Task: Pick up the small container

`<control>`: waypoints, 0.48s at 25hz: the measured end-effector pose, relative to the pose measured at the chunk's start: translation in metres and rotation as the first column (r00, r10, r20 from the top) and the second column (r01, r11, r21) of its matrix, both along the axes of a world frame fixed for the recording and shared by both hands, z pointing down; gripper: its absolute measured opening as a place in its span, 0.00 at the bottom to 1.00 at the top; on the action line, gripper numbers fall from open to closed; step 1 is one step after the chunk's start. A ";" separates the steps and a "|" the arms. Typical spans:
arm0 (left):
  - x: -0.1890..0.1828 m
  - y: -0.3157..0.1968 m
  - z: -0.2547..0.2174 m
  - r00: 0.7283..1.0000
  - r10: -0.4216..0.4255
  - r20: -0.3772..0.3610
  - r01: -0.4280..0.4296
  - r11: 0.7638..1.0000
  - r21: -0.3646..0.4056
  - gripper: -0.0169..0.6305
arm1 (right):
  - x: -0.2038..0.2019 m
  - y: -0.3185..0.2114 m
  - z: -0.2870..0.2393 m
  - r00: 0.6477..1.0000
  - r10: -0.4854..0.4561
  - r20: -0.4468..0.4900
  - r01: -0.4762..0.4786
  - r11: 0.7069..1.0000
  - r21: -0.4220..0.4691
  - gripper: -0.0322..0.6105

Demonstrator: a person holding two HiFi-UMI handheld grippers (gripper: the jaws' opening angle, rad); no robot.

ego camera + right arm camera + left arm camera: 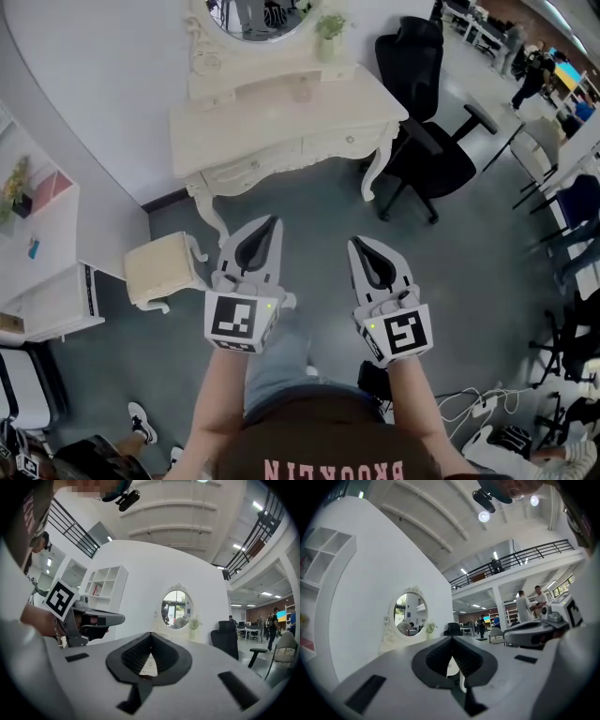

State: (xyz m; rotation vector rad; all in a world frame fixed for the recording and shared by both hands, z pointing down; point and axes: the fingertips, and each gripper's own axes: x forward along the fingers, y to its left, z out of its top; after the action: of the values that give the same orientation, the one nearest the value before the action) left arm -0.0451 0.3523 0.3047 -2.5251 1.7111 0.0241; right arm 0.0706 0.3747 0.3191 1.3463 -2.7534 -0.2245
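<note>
1. Work area. The dressing table (281,127) occupies the upper centre of the head view. An office chair (427,141) stands at its right and a stool (164,267) at lower left. A mirror (262,19) sits at the top edge, with a potted plant (330,33) just beside it.

2. Grippers. The left gripper (274,220) and right gripper (357,242) are held side by side at centre frame, over the floor and well short of the table. On both, the jaws are fully together and nothing is between them.

3. Target. The small container cannot be identified with certainty. A pale item (302,93) on the tabletop below the mirror is the likely candidate, but it is too small to confirm.

4. Procedure (judgement). The step in hand is the approach.
- Move up to the table first and confirm the target.
- Spread the jaws of the chosen gripper before reaching.
- Centre the jaws on the container, then close gently.
- Keep the idle gripper clear of the plant.
</note>
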 end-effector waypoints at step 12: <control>-0.055 -0.194 -0.006 0.999 0.035 -0.016 -0.035 0.999 -0.018 0.03 | -0.054 -0.188 -0.013 0.998 0.054 0.015 -0.054 0.999 0.006 0.05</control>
State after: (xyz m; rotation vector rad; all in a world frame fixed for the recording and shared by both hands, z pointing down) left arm -0.1005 0.1582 0.2984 -2.5749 1.6799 0.0304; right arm 0.0169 0.1870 0.3066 1.4279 -2.7264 -0.2207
